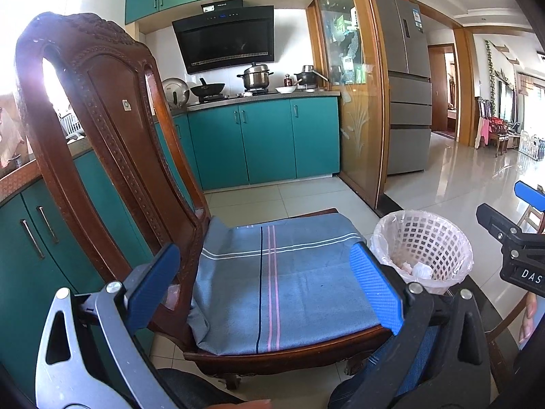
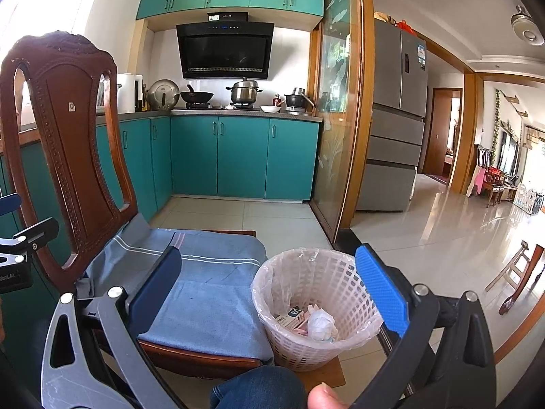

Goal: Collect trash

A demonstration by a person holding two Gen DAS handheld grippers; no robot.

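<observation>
A: Right wrist view shows inside the white mesh wastebasket [image 2: 318,310]: one crumpled tissue [image 2: 320,323], a few cartons [image 2: 291,317]. Left view shows the bin's far wall, hardly any trash.

B: Count: one wooden chair [image 1: 102,109], one blue cloth [image 1: 272,272]. Left gripper [image 1: 265,286] and right gripper [image 2: 269,289] both spread wide, holding nothing.

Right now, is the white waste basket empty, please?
No. The waste basket holds crumpled tissue and packaging at its bottom.
</observation>
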